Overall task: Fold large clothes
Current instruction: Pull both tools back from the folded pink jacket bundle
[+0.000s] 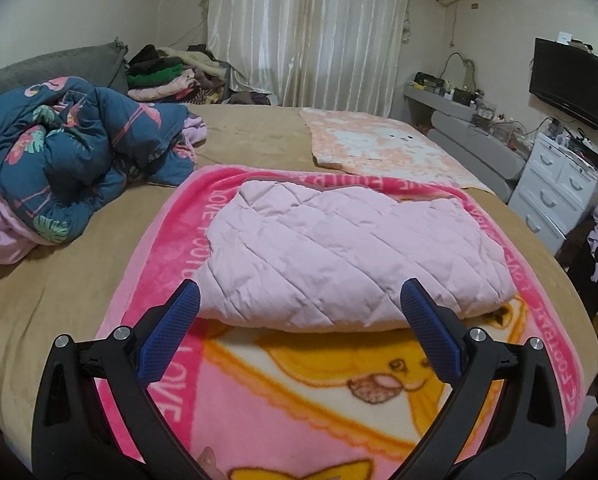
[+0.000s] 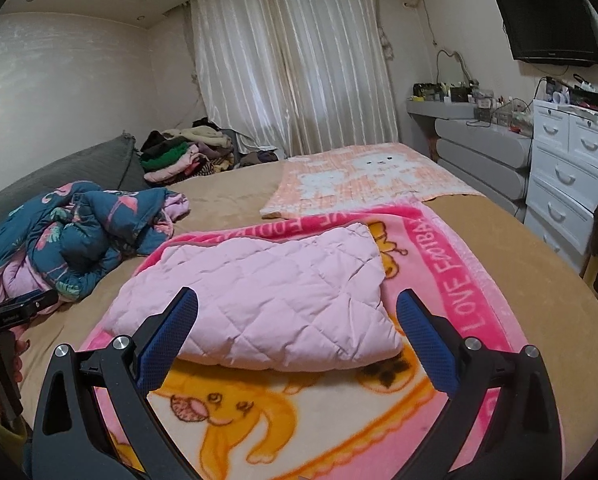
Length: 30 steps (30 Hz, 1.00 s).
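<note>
A pale pink quilted garment lies folded into a compact pad on a pink cartoon blanket on the bed. It also shows in the right wrist view on the same blanket. My left gripper is open and empty, its blue pads just short of the garment's near edge. My right gripper is open and empty, its jaws either side of the garment's near edge without touching it. The left gripper's body shows at the left edge of the right wrist view.
A crumpled blue flamingo-print quilt lies left on the tan bed. A peach blanket lies beyond. Folded clothes pile up by the curtain. White drawers and a wall TV stand at right.
</note>
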Each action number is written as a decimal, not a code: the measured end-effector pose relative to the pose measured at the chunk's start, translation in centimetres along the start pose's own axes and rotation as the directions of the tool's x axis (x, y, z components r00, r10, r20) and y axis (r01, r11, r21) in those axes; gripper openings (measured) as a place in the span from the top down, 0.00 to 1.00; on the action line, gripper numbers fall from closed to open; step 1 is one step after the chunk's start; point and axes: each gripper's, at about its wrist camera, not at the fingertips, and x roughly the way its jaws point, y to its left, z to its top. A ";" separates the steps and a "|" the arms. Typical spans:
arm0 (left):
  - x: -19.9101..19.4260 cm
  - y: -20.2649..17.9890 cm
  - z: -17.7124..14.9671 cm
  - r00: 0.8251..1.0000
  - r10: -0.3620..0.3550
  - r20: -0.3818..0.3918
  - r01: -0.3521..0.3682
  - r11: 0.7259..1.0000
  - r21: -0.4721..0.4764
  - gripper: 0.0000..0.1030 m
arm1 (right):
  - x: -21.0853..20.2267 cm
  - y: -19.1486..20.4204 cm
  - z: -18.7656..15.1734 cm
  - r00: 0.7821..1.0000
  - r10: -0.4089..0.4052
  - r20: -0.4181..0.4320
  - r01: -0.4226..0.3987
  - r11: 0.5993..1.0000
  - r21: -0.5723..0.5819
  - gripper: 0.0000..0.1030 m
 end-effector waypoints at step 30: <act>-5.4 0.0 -7.2 0.999 -0.034 -0.004 0.034 0.999 -0.013 0.09 | -8.0 2.1 -4.2 0.998 0.030 0.063 -0.031 0.999 0.008 0.04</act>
